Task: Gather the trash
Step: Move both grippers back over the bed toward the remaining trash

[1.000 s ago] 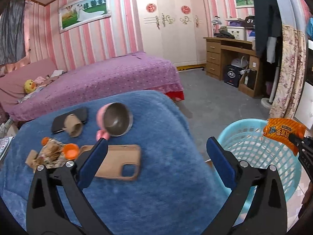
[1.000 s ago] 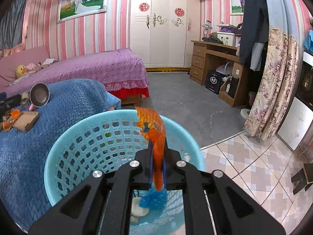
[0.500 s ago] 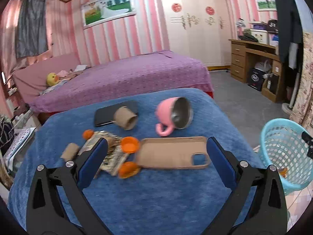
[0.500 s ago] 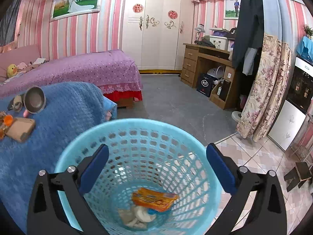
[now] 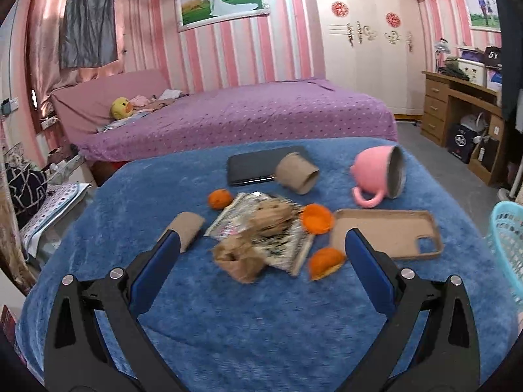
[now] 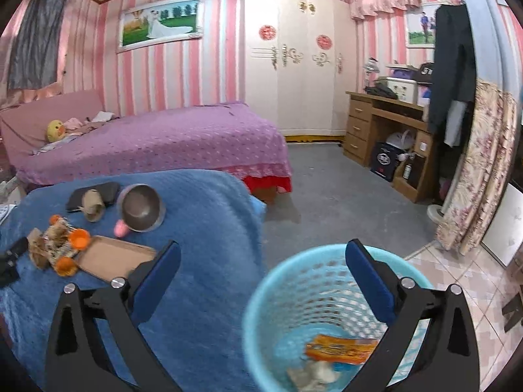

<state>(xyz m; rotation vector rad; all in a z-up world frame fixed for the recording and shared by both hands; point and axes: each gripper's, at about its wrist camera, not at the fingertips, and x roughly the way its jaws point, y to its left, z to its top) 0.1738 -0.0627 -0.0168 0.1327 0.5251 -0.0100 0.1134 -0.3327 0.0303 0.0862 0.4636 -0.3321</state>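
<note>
Left wrist view: light-blue perforated plastic basket [image 5: 510, 245] cut off by right edge, only its left rim and wall visible. Centre pile of crumpled brown paper and printed wrappers [image 5: 261, 238] motion-blurred; print unreadable.

Right wrist view: lower right, whitish crumpled scraps [image 6: 313, 374] at basket bottom blurred, unidentifiable. Orange printed snack packet [image 6: 340, 348] partly behind gripper finger, lettering illegible.

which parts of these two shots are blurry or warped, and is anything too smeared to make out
Left wrist view: the crumpled paper pile is motion-smeared, its print unreadable; the pink mug stays fairly crisp. Right wrist view: the blue basket rim and mesh blur, the orange wrapper text illegible. Both views: fisheye bends walls, dark corners.
</note>
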